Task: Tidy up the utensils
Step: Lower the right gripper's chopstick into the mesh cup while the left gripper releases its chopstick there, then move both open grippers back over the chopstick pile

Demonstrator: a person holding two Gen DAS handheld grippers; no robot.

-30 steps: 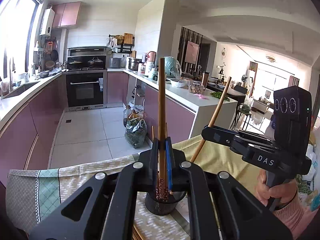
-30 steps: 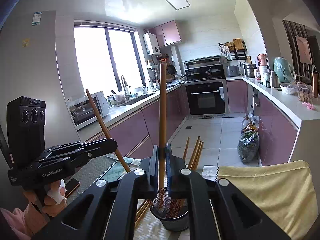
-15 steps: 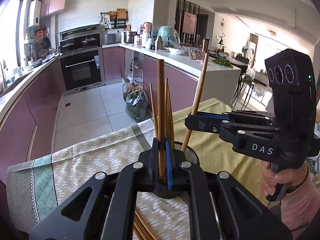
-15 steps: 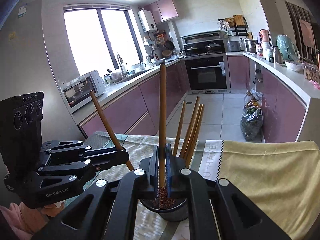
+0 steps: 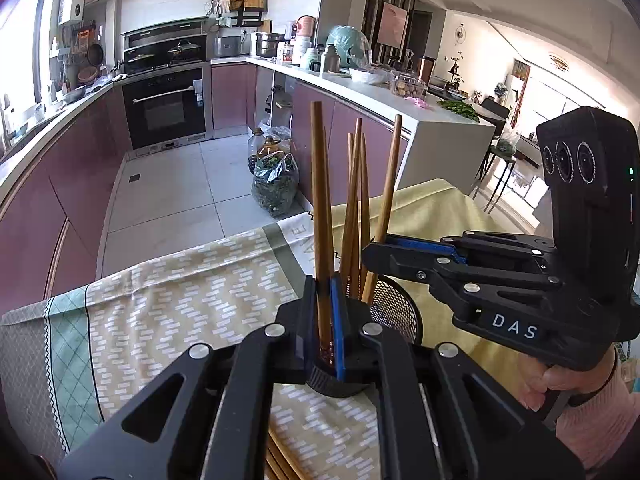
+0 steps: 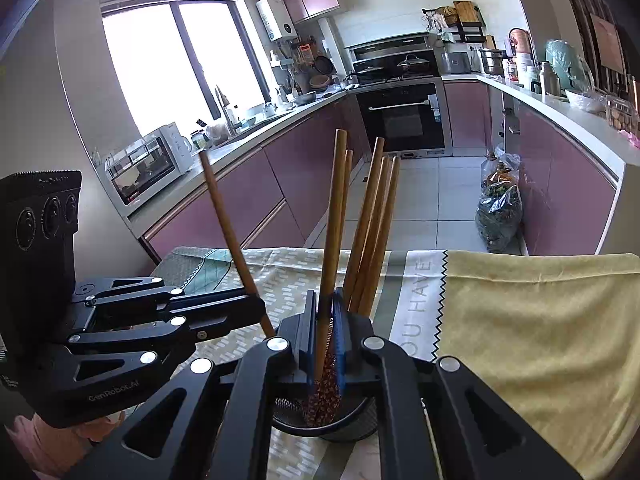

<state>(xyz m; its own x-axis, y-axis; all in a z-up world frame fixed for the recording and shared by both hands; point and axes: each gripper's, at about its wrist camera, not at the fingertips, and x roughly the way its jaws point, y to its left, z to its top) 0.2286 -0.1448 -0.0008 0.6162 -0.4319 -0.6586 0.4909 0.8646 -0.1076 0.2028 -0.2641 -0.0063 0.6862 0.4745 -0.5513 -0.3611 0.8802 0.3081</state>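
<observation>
Both my tongs are clamped on one brown wooden chopstick each: left tongs [image 5: 325, 316], right tongs [image 6: 325, 334]. Sticks stand near-upright, tips already inside the black mesh cup [image 5: 394, 314] directly below, so next is probably just letting go.

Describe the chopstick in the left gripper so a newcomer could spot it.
Start at the patterned tablecloth, then find the black mesh holder on it. The chopstick rises upright at the holder's left side, clamped in the left gripper, while its neighbours stand loose and one slants in the right gripper.
</observation>
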